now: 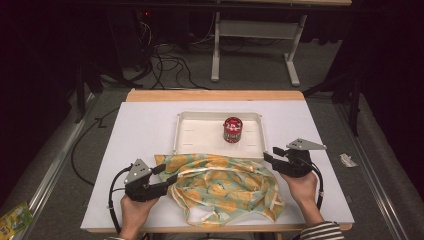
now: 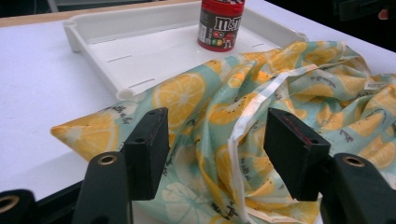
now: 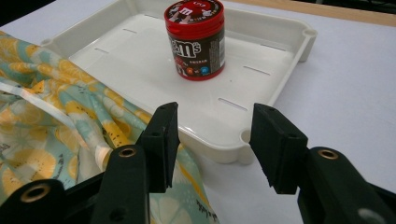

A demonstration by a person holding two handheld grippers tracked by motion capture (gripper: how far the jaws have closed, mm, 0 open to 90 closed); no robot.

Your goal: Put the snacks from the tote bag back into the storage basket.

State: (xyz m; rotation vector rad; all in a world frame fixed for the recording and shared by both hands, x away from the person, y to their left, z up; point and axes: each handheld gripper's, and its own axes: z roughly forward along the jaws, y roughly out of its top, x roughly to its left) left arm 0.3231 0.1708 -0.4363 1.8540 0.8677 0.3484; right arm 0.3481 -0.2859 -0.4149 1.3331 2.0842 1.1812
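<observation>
Lemon-print cloth bag (image 1: 225, 187) lies crumpled just in front of the white tray (image 1: 192, 131), its long side running hand to hand. Left gripper (image 2: 217, 151) straddles a fold and white strap, jaws apart, nearer the cloth; right gripper (image 3: 215, 144), also apart, hangs empty at the tray's corner.

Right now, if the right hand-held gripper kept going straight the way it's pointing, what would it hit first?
Probably the near corner of the white tray: the right hand-held gripper stands open and aims right at it. Past the rim stands the red candy jar. The lemon-print cloth lies just off to one side.
</observation>
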